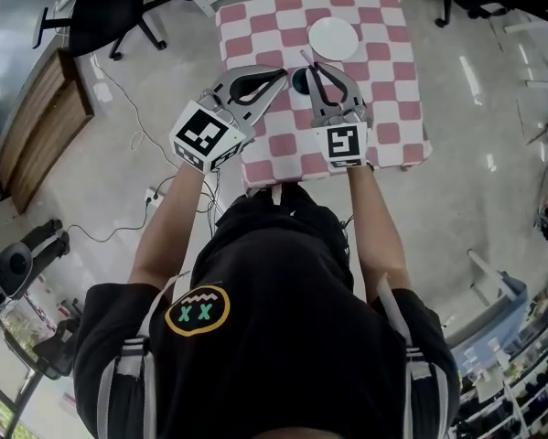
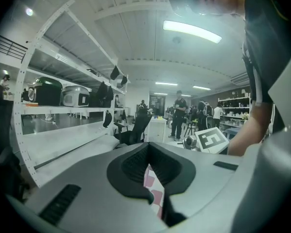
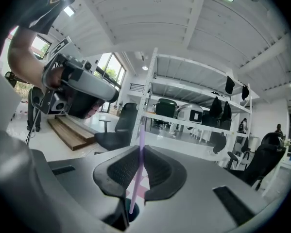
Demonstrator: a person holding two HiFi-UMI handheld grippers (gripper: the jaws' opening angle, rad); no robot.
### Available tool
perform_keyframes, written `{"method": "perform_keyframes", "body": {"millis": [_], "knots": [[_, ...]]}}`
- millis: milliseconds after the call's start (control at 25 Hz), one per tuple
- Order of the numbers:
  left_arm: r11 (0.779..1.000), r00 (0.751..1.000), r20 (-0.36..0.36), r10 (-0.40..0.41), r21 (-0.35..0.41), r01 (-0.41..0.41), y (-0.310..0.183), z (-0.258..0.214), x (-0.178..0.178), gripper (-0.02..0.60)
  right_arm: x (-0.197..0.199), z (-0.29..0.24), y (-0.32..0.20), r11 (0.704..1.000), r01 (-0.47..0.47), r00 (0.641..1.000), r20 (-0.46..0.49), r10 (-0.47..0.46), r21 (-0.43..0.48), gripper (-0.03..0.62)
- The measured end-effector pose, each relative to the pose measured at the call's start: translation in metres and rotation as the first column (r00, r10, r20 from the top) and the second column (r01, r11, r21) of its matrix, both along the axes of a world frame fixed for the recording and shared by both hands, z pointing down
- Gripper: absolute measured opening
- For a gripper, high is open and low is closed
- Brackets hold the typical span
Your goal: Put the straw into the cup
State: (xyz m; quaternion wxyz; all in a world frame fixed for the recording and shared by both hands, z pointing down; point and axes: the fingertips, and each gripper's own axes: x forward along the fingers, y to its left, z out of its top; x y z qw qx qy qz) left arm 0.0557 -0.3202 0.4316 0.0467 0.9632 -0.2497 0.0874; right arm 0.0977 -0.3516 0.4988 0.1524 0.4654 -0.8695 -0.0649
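Note:
A thin pale purple straw (image 3: 139, 169) stands upright, pinched between the jaws of my right gripper (image 3: 141, 147), which is shut on it. Its lower end reaches into the mouth of a dark cup (image 3: 130, 213) seen below the jaws. In the head view the right gripper (image 1: 312, 66) hovers over the cup (image 1: 300, 82) on the pink-and-white checked table (image 1: 392, 108), and the straw (image 1: 307, 59) shows as a short slanted line at its tips. My left gripper (image 1: 283, 74) sits just left of the cup with its tips together. In its own view the left gripper (image 2: 148, 145) holds nothing.
A round white lid or plate (image 1: 333, 37) lies at the table's far side. An office chair (image 1: 109, 16) and a wooden cabinet (image 1: 36, 126) stand to the left, with cables on the floor. White shelving (image 3: 184, 110) rises behind the table.

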Motion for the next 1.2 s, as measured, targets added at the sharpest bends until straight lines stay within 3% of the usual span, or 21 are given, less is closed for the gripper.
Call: {"method": "perform_keyframes", "body": {"millis": [880, 1200], "knots": [[1.000, 1.000, 0.029, 0.007, -0.019, -0.006, 0.000, 0.010, 0.001, 0.014, 0.012, 0.089, -0.008, 0.988, -0.045, 0.998, -0.040, 0.039, -0.149, 0.052], [1.000, 0.999, 0.032, 0.006, -0.020, -0.005, 0.002, 0.011, 0.002, 0.015, 0.018, 0.108, -0.004, 0.985, -0.061, 0.997, -0.052, 0.053, -0.164, 0.052]]}}
